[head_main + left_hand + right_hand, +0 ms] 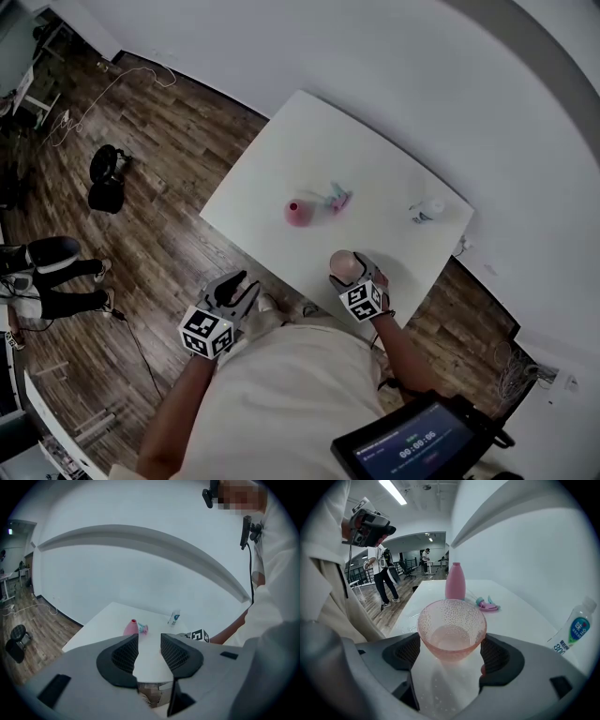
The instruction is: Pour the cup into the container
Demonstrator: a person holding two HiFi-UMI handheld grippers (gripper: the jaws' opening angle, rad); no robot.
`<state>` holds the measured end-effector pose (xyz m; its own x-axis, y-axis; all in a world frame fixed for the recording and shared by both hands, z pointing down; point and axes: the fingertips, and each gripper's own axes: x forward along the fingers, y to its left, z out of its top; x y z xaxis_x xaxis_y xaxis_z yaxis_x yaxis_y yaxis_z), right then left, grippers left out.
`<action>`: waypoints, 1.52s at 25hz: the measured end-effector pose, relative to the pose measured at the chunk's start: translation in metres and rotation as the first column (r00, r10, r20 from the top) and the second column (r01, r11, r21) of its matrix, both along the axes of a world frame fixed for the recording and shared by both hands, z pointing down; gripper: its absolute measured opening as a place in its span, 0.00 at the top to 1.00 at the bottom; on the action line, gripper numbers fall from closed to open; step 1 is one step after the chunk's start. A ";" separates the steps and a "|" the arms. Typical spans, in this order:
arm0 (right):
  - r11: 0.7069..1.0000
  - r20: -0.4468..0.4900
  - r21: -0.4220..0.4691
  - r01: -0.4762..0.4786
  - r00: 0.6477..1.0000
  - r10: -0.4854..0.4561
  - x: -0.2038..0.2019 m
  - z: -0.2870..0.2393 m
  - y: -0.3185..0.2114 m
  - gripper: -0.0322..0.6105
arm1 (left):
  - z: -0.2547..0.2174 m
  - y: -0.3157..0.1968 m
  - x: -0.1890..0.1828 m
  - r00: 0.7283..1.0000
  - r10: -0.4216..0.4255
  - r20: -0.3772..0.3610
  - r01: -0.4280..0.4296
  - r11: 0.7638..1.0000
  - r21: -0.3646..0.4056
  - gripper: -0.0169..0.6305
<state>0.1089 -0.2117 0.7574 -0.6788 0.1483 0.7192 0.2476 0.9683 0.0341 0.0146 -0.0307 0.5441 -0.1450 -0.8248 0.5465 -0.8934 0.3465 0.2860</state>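
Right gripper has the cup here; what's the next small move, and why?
Probably carry the cup forward to the pink bottle: the right gripper grips the cup near the table edge, and the bottle stands farther in, its cap beside it.

We could not identify the small pink-and-teal item beside the pink bottle; the screen was cut off below.

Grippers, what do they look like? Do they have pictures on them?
Both are chunky grey shells. The left gripper and the right gripper each carry a white cube printed with black square markers. Their two jaws are lined with black pads that have a fine mesh texture. The person holding them wears a pale shirt.
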 end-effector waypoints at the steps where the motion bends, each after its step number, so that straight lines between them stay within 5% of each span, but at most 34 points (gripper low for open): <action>1: 1.000 0.002 0.000 0.000 1.000 0.000 -0.001 0.001 0.000 0.35 | 0.000 0.000 0.000 1.000 -0.002 -0.001 0.002 1.000 -0.001 0.75; 18: 0.997 0.059 -0.026 -0.074 0.995 0.076 -0.015 0.005 0.000 0.36 | 0.006 0.007 0.004 1.000 -0.031 -0.001 0.031 0.999 -0.016 0.75; 38: 0.996 0.005 -0.066 -0.065 0.998 0.066 -0.018 -0.040 0.007 0.37 | 0.014 0.004 0.001 0.999 -0.036 -0.013 0.036 0.999 0.007 0.75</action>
<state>0.0912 -0.2050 0.7177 -0.6940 0.1501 0.7042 0.1836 0.9826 -0.0285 0.0151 -0.0266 0.5584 -0.1679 -0.8231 0.5426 -0.8764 0.3766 0.3001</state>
